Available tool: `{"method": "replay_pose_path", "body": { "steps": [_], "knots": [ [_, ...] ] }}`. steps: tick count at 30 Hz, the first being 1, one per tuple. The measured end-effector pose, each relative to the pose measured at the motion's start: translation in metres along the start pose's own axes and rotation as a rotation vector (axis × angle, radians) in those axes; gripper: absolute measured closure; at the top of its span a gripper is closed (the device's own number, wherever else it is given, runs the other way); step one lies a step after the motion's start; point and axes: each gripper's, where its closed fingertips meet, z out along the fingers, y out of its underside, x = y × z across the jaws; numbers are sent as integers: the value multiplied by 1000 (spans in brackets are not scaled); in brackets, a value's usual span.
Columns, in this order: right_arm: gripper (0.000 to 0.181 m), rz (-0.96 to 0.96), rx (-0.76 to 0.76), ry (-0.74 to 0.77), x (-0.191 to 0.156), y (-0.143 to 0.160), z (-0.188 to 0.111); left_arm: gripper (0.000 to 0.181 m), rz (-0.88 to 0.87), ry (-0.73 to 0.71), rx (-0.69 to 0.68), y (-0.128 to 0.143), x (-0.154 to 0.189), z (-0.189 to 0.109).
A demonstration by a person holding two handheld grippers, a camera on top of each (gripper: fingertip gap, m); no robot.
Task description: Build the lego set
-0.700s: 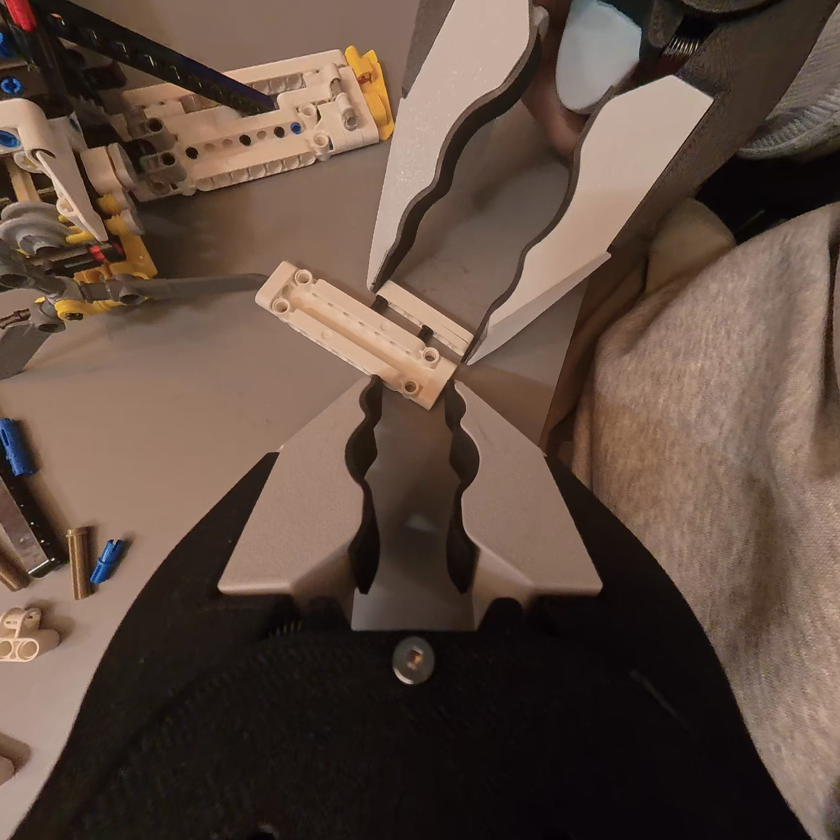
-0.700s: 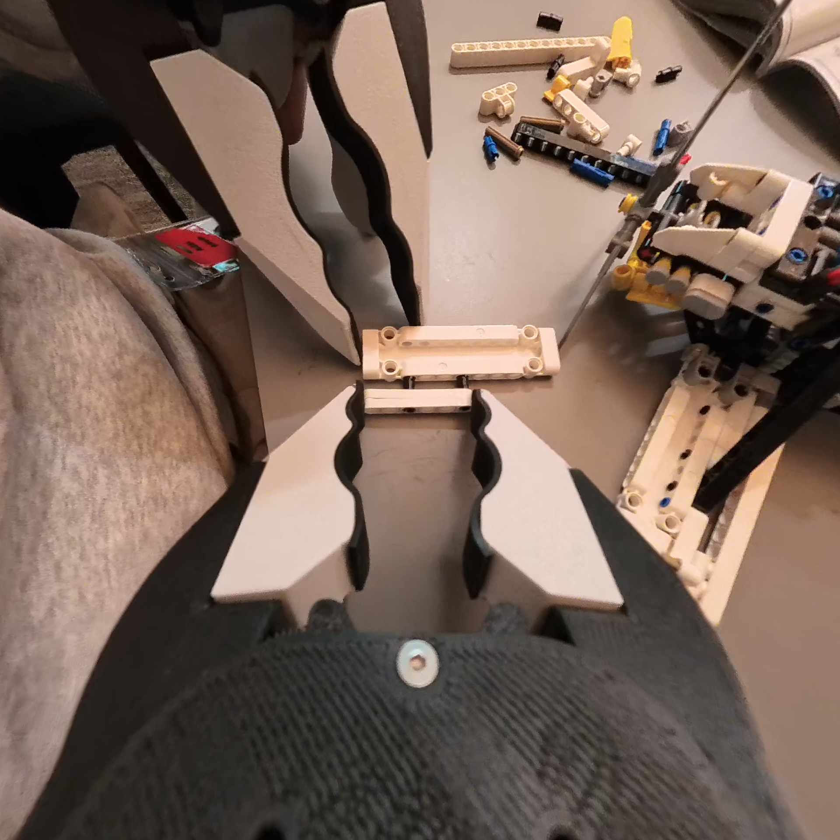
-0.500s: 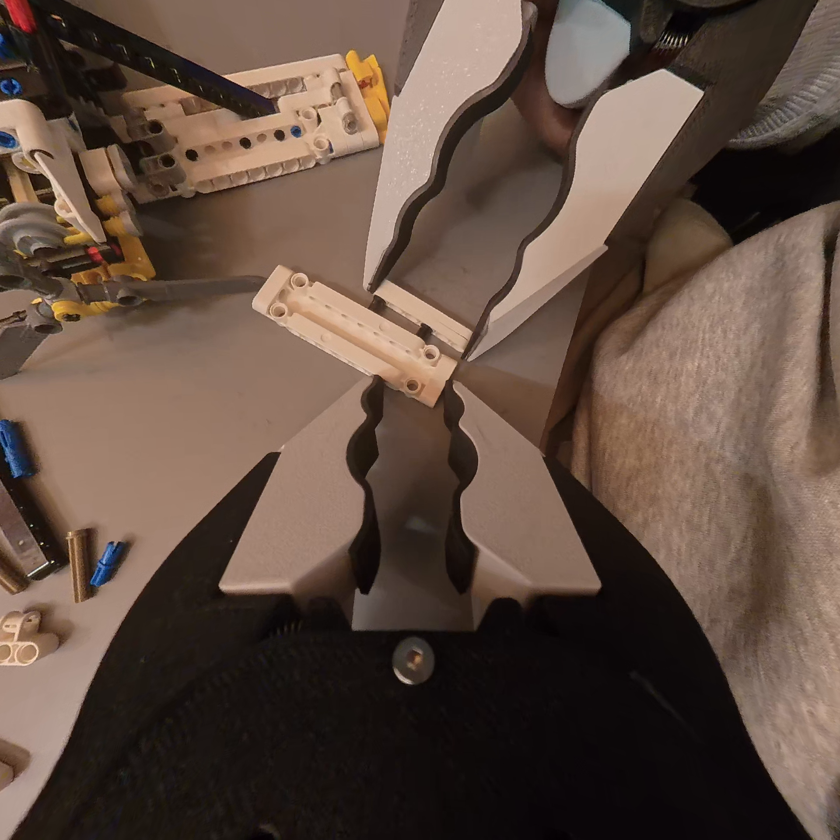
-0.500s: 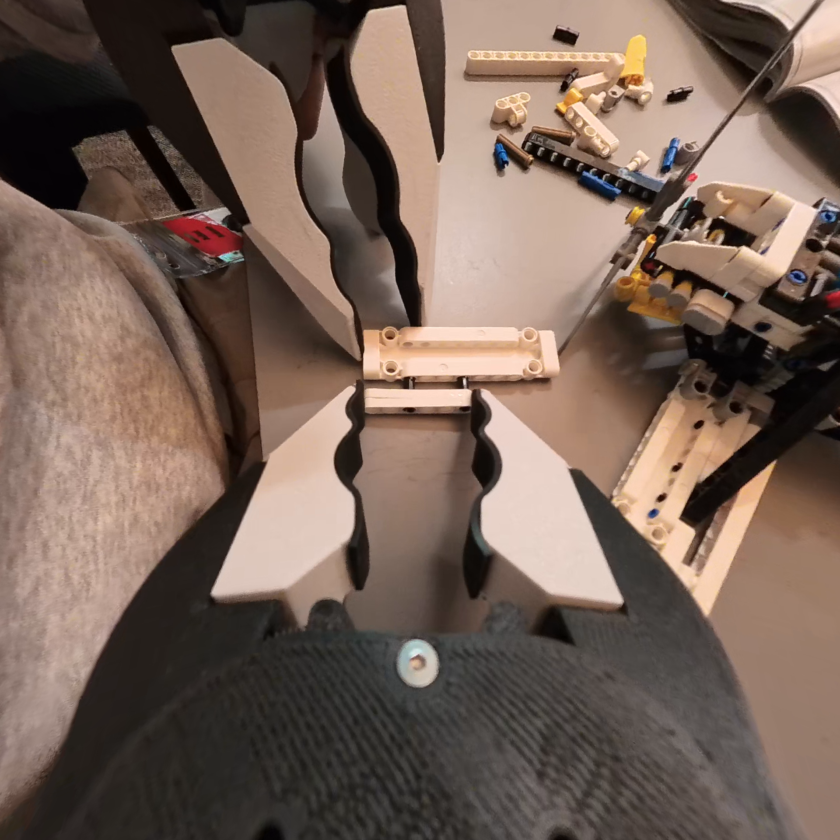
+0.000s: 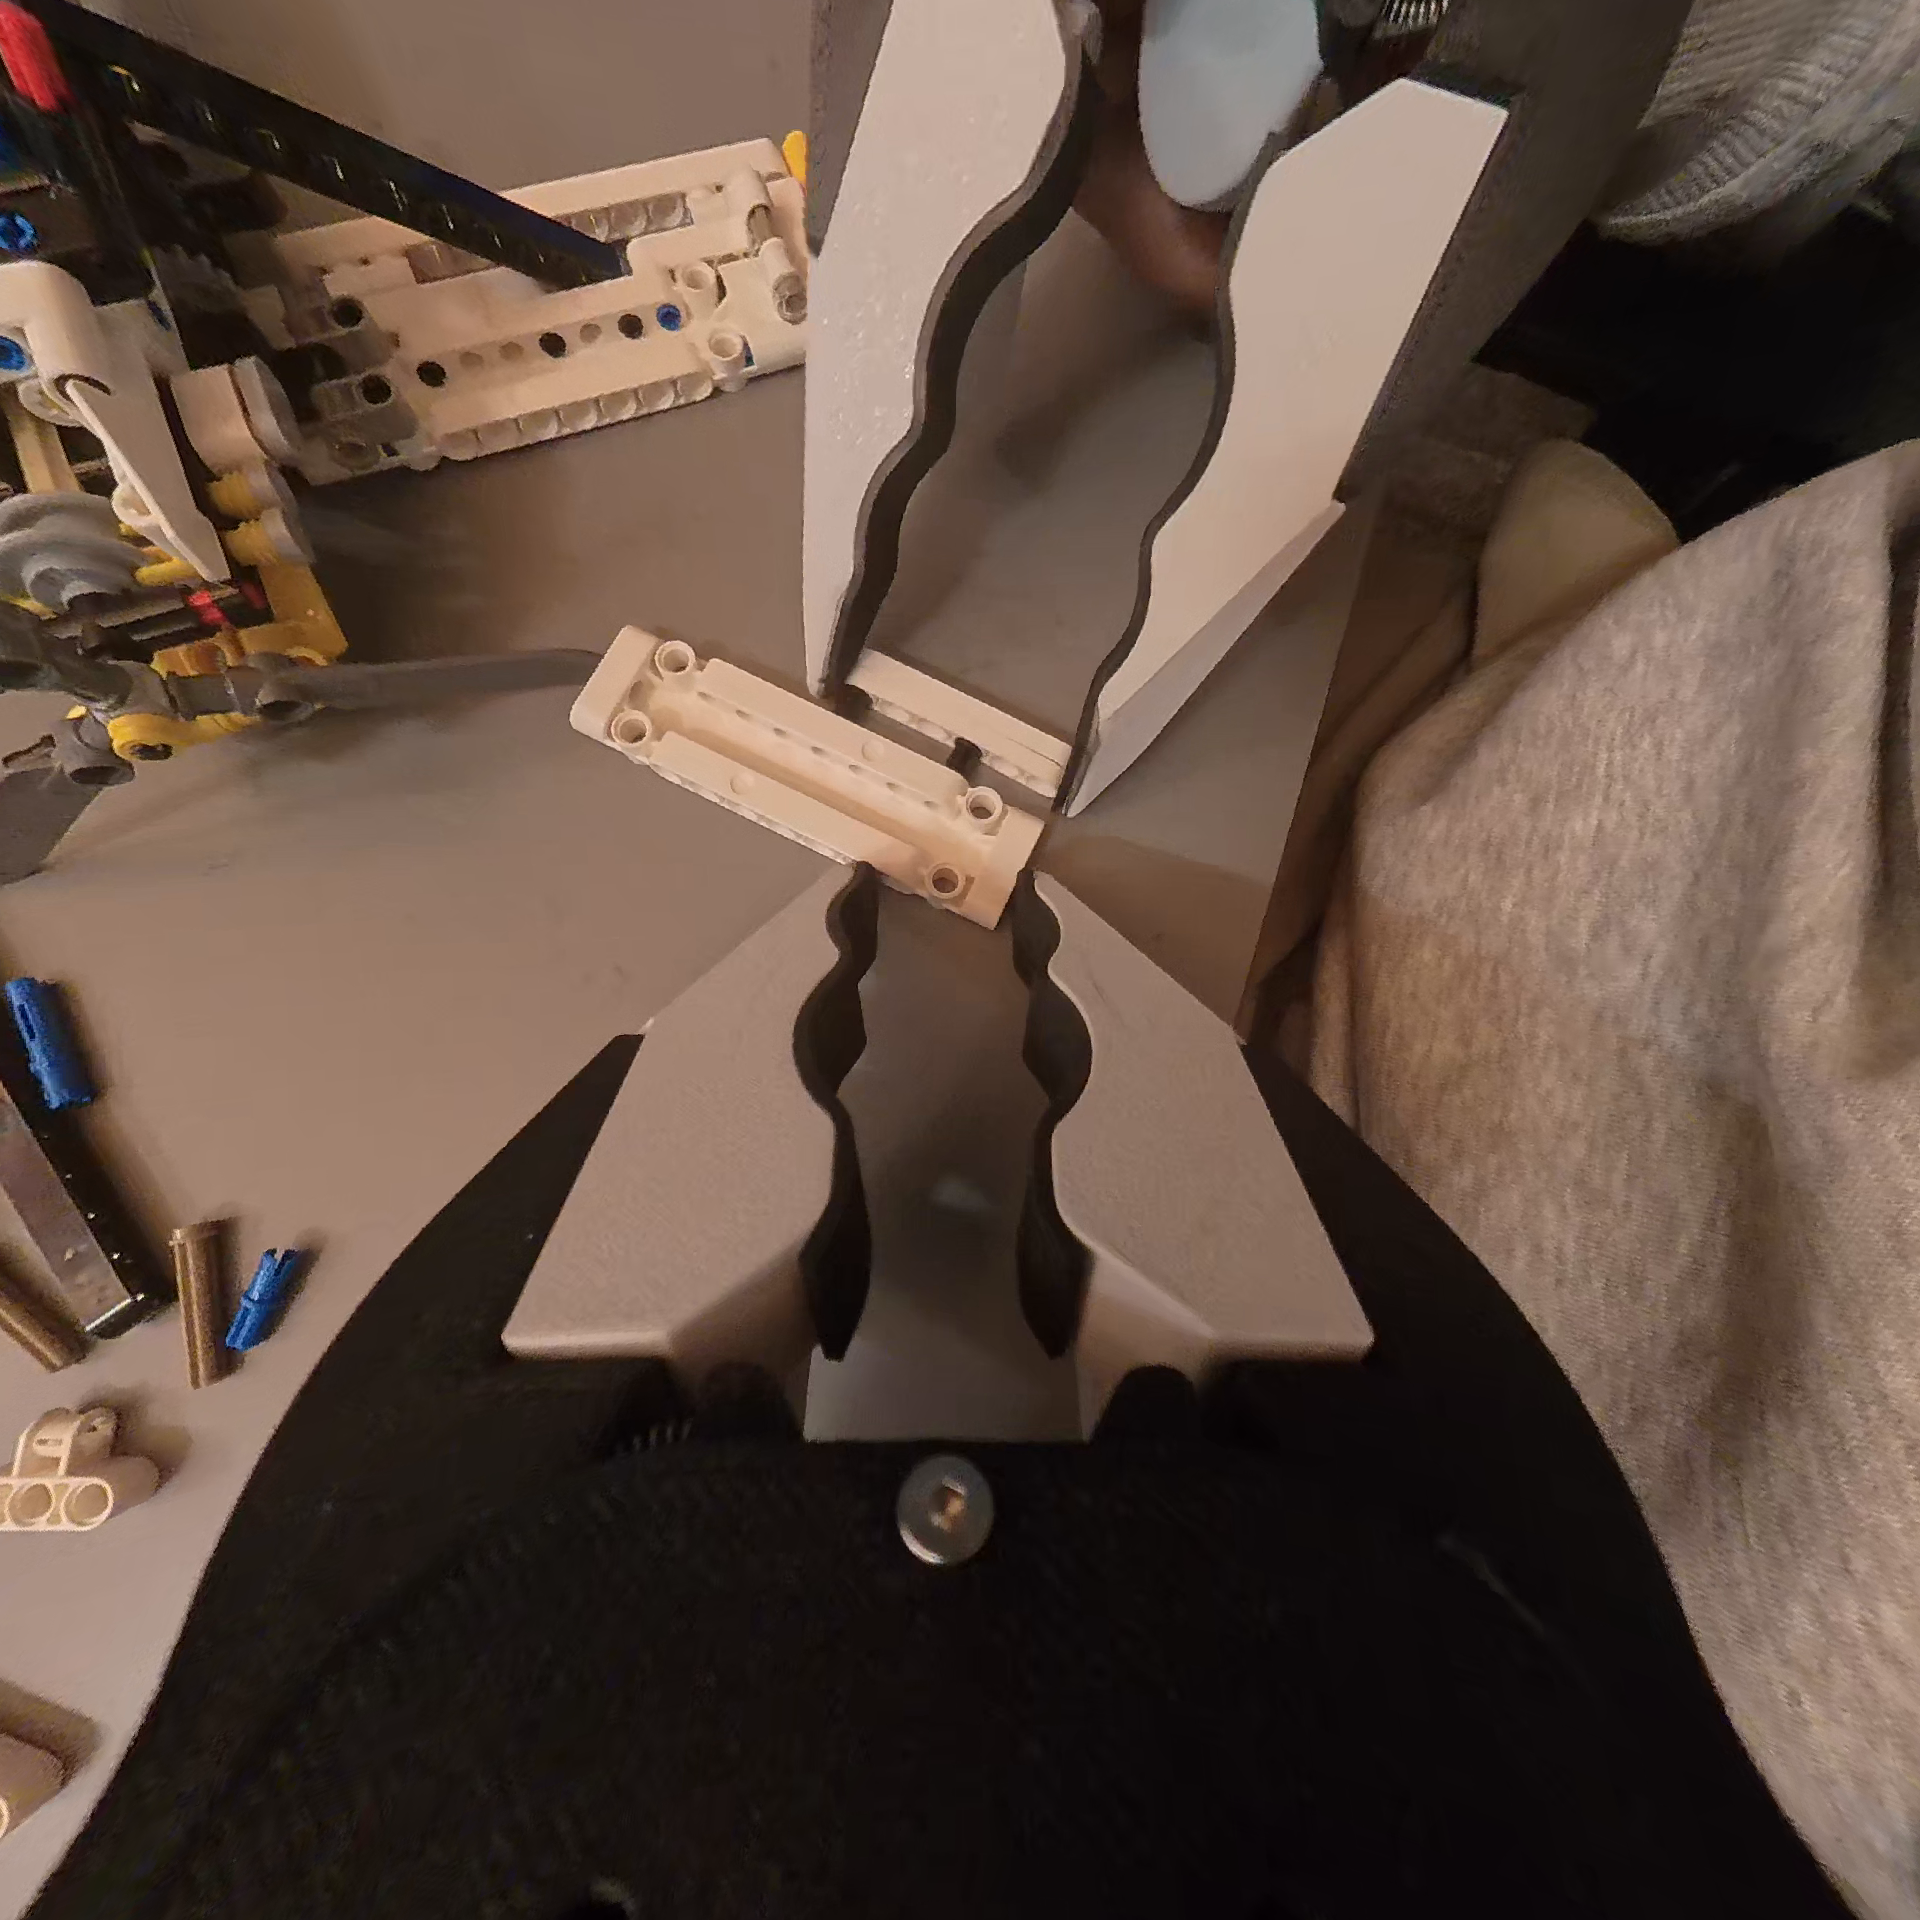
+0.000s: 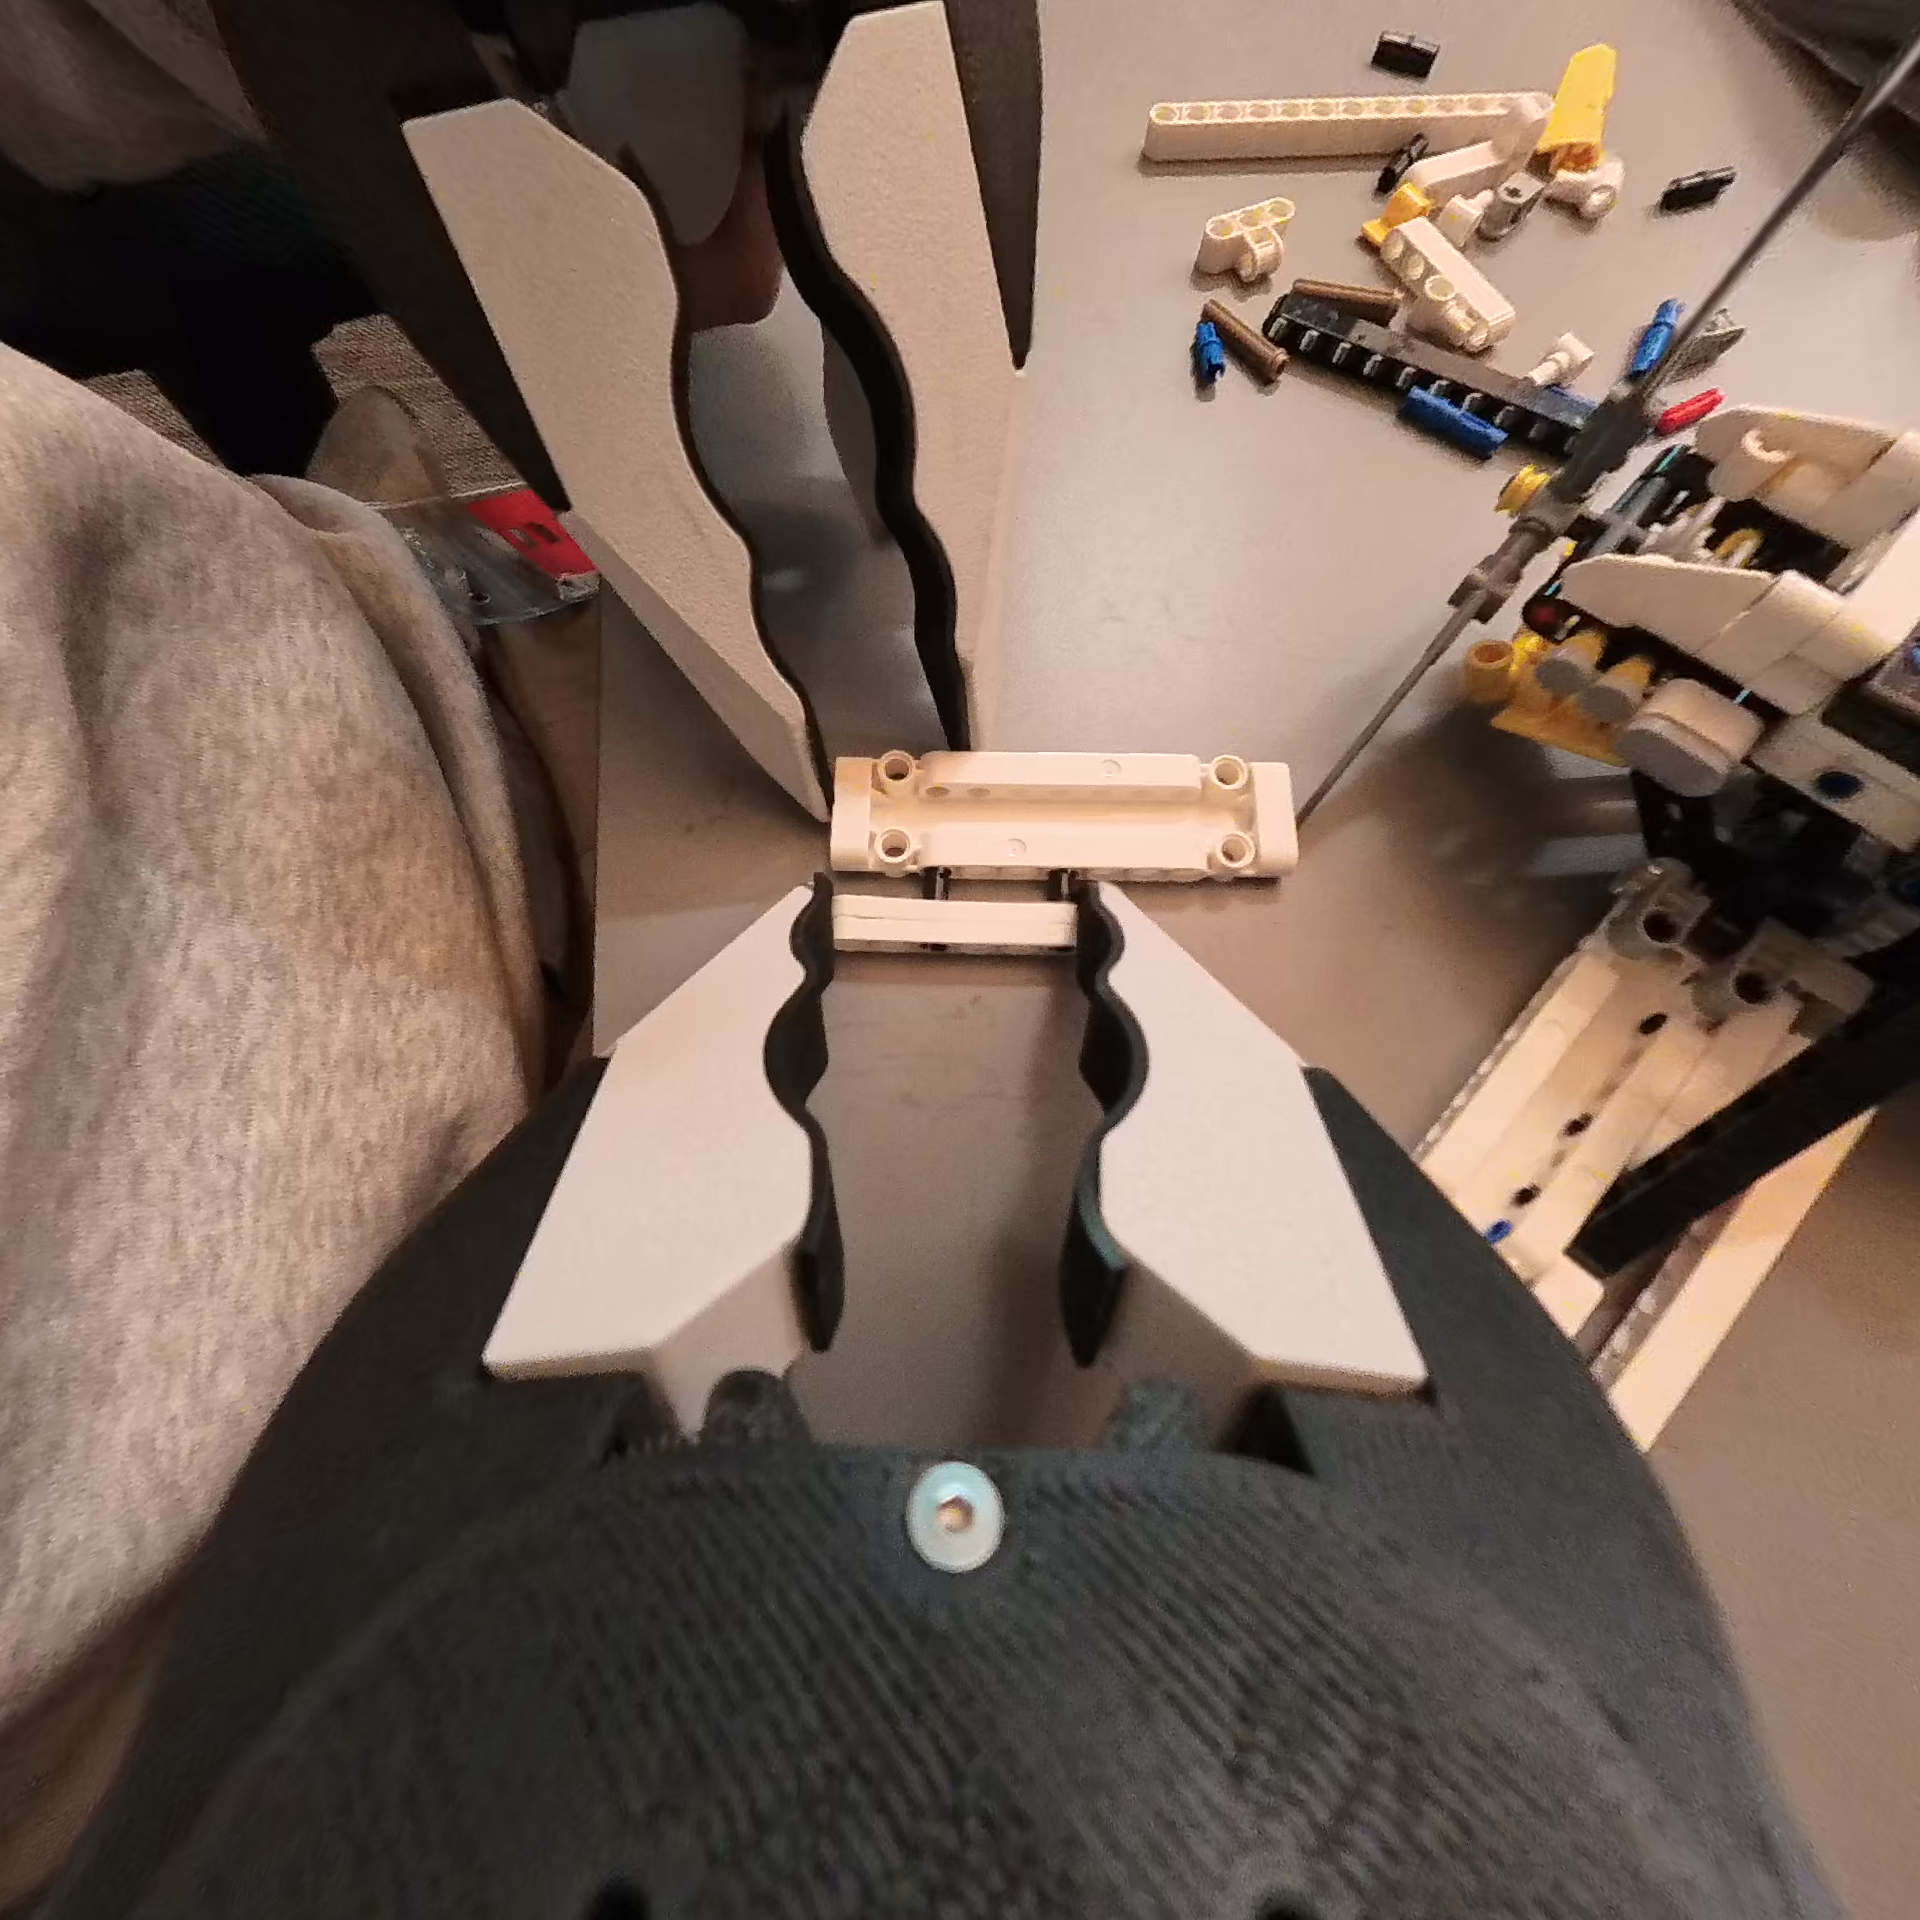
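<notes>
The white panel [image 5: 821, 774] is held above the bench [image 5: 364, 935], just off its near edge, between the two tools. The left tool [image 5: 940, 883] is clamped on one end of the panel; the rest projects to the side, leaving the long edge free. The right tool [image 6: 951, 920] is clamped on a short white beam [image 6: 951, 925] lying parallel to that edge. Two black pins [image 6: 940, 883] bridge the narrow gap between beam and panel; the opposed grips appear set to press the two parts together along the pins. How deep the pins sit in either part cannot be told. Farther out on the bench stands one partly built model [image 6: 1704, 665], with a white frame [image 5: 582, 343] and a black beam [image 5: 343, 156] attached. Loose parts [image 6: 1434, 260] lie beyond it: one long white beam [image 6: 1340, 125], several blue pins, brown axles, small white and yellow connectors. A grey sleeve [image 5: 1621, 1039] borders the bench.
</notes>
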Motion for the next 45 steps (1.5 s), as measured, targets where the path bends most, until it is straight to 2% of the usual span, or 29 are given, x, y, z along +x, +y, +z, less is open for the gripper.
{"method": "replay_pose_path", "body": {
  "steps": [6, 9, 11, 14, 20, 21, 23, 29, 37, 39, 43, 45],
  "knots": [
    [133, 25, 2, 9, 0, -1, 1, 156, -18, -1, 4, 0, 0, 0],
    [120, 5, 59, 68, 4, -9, -4, 156, -18, 8, -3, 0, 1, 0],
    [119, 8, 88, 74, 6, -11, -9, 156, -9, 9, -9, 0, 2, 0],
    [113, 5, 93, 65, 7, -7, -16, 155, 27, 22, -19, 3, 2, -1],
    [113, -83, 41, 53, 10, 4, -27, 155, 105, 108, -46, 7, 2, -5],
    [114, -107, 21, 70, 14, 6, -28, 155, 117, 115, -50, 6, 1, -5],
    [128, -137, -13, 84, 22, 8, -29, 155, 130, 127, -56, 4, -2, -3],
    [152, -122, -65, -53, 9, 15, -18, 157, 160, 195, -72, 3, -2, -1],
    [162, -148, -63, -13, 6, 7, -9, 153, 88, 149, -73, 10, -15, -13],
    [162, -149, -59, 1, 7, 6, -7, 142, 46, 147, -36, 7, -11, -16],
    [162, -159, -55, 35, 7, 2, -4, 105, -99, 80, 47, -3, -9, -14],
    [159, -172, -63, 53, 7, 2, -5, 95, -155, 79, 68, -7, -2, -11]
  ]
}}
